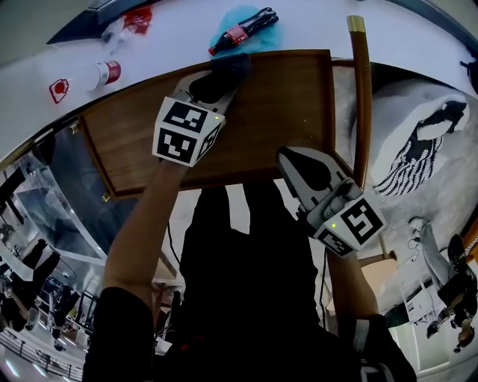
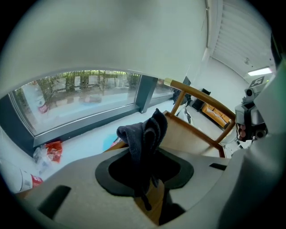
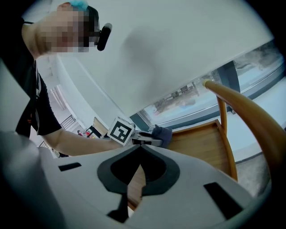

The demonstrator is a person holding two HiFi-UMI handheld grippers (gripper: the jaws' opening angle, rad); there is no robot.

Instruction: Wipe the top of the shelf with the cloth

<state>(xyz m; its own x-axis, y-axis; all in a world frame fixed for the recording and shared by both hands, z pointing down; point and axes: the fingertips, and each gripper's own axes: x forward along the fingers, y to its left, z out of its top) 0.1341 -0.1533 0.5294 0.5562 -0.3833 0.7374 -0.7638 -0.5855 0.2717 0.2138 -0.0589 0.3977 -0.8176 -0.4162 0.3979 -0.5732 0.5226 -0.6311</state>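
A brown wooden shelf top [image 1: 276, 112] fills the middle of the head view. My left gripper [image 1: 216, 80] is at its far edge, shut on a dark grey cloth [image 1: 230, 69] that rests bunched on the wood. In the left gripper view the cloth [image 2: 143, 132] stands up out of the jaws of the left gripper [image 2: 144, 167]. My right gripper [image 1: 287, 158] hovers over the shelf's near right edge, shut with nothing in it. The right gripper view shows the right gripper [image 3: 140, 152] with its jaws together, the shelf top [image 3: 196, 143] and the cloth [image 3: 161, 134] beyond.
On the white sill behind the shelf lie a cola bottle [image 1: 243, 31] on a blue patch, a red-labelled bottle [image 1: 101, 73] and a red wrapper [image 1: 137, 19]. A wooden post [image 1: 361, 97] runs along the shelf's right side. A patterned rug [image 1: 418, 142] lies below right.
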